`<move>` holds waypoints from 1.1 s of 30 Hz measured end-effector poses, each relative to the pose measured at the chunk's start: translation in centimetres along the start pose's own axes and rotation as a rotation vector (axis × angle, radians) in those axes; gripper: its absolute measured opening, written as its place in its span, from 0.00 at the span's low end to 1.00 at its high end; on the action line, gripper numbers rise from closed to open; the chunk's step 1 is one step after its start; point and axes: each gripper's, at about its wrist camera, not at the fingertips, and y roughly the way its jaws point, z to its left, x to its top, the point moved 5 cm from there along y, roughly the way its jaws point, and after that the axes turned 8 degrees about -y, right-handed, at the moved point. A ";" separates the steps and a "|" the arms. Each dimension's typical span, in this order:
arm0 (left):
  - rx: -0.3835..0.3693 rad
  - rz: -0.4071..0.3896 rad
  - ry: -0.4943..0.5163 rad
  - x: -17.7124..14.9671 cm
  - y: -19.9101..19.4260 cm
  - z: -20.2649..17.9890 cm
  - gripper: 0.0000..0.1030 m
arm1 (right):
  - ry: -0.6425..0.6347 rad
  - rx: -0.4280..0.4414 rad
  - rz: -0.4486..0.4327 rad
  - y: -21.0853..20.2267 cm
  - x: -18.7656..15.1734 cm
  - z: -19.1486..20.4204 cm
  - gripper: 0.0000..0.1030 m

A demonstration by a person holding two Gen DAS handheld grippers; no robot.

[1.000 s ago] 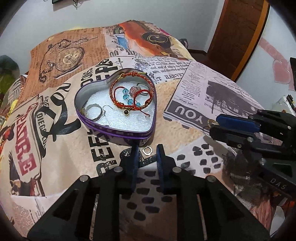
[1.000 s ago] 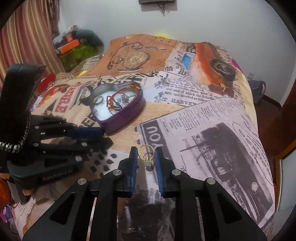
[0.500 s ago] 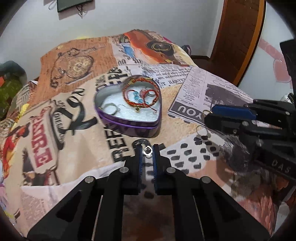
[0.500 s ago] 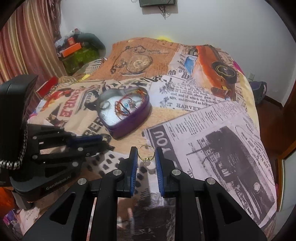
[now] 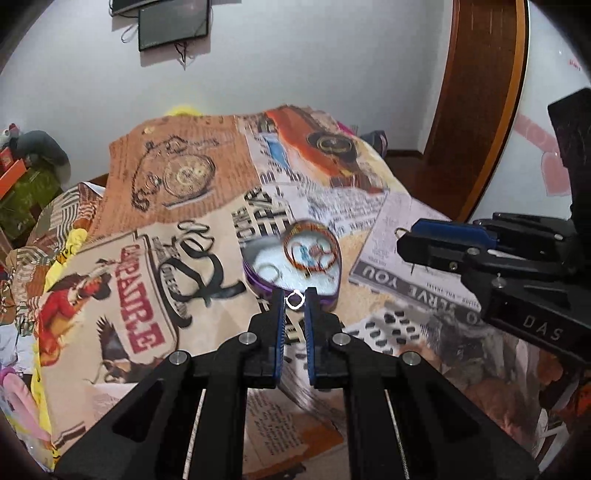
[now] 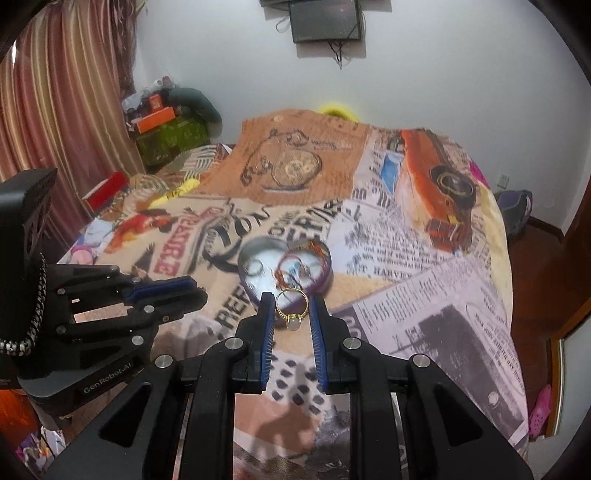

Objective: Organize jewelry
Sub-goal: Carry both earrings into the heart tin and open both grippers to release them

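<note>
A purple heart-shaped tin point(image 5: 255, 285) lies open on the bed. Inside are red-orange cord bracelets point(image 5: 311, 254) with blue beads and a silver hoop point(image 5: 274, 271). My left gripper point(image 5: 295, 297) hovers just in front of the tin, shut on a small silver ring point(image 5: 294, 300). My right gripper point(image 6: 290, 301) is shut on a gold ring point(image 6: 292, 324) with a pale stone, held above the bed near the tin point(image 6: 325, 282). Each gripper shows in the other's view: the right gripper point(image 5: 402, 240) off to the right, the left gripper point(image 6: 201, 292) off to the left.
A bedspread point(image 5: 177, 258) printed with newspaper, a pocket watch and a car covers the bed. A dark screen point(image 6: 325, 20) hangs on the white wall. A wooden door point(image 5: 480, 92) is to the right, and striped curtains point(image 6: 62, 96) and stacked boxes point(image 6: 166, 129) to the left.
Both grippers have risen from the bed with their rings, so the tin looks smaller and farther away. The left jaws narrowed onto the silver ring early on.
</note>
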 end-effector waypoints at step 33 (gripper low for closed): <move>-0.061 0.071 -0.116 3.2 8.9 3.1 0.08 | 0.121 0.054 0.079 9.2 1.8 -2.7 0.17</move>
